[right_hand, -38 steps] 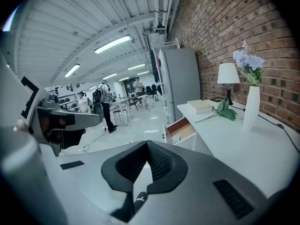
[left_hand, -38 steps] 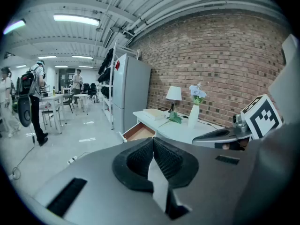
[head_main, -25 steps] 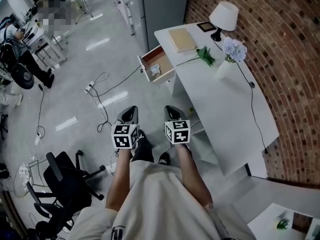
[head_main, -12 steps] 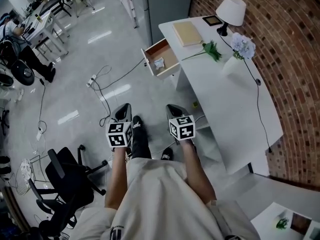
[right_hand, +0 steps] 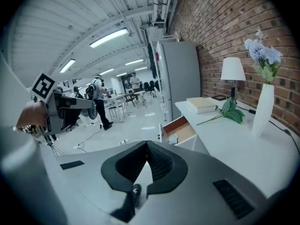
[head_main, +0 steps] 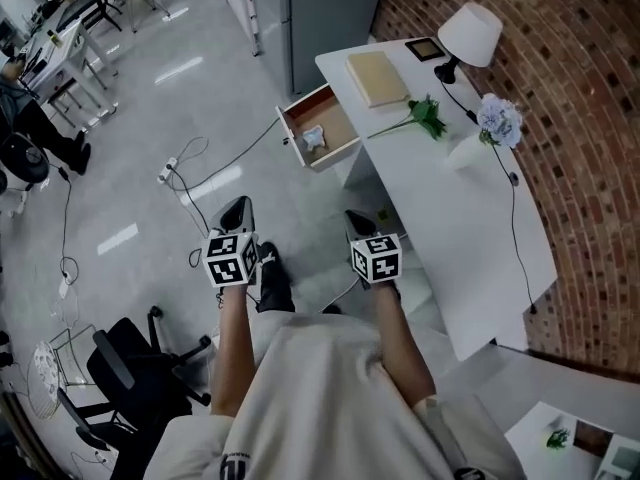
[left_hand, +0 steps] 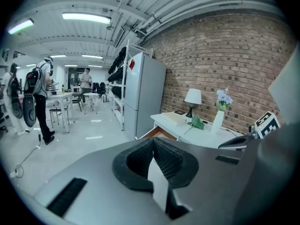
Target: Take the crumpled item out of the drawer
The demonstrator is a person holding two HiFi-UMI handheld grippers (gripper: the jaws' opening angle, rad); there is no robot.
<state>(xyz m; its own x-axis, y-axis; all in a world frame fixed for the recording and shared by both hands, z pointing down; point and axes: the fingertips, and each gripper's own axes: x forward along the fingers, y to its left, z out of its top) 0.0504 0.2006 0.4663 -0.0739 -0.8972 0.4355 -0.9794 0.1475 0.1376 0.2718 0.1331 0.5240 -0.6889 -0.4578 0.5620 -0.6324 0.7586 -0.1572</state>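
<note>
The white desk's wooden drawer [head_main: 335, 126] stands pulled open, and a small pale crumpled item [head_main: 313, 138] lies inside it. In the head view both grippers hang over the floor, well short of the drawer. My left gripper [head_main: 237, 206] is shut and empty. My right gripper [head_main: 355, 218] is also shut and empty, close to the desk's edge. The right gripper view shows its jaws [right_hand: 146, 144] closed, with the drawer [right_hand: 183, 127] and the crumpled item [right_hand: 172, 138] ahead. In the left gripper view the jaws [left_hand: 152, 139] meet, and the drawer front [left_hand: 157, 134] peeks just above them.
On the white desk [head_main: 450, 218] are a lamp [head_main: 470, 33], a book [head_main: 378, 76], a green stem [head_main: 425, 118] and a vase of flowers [head_main: 495, 123]. A grey cabinet [head_main: 330, 8] stands behind the drawer. Cables [head_main: 190, 178] trail on the floor; an office chair [head_main: 130, 358] sits at the lower left.
The two grippers have drawn apart sideways, the left one to the left and the right one toward the desk. Both stay shut. The drawer and the crumpled item lie as before.
</note>
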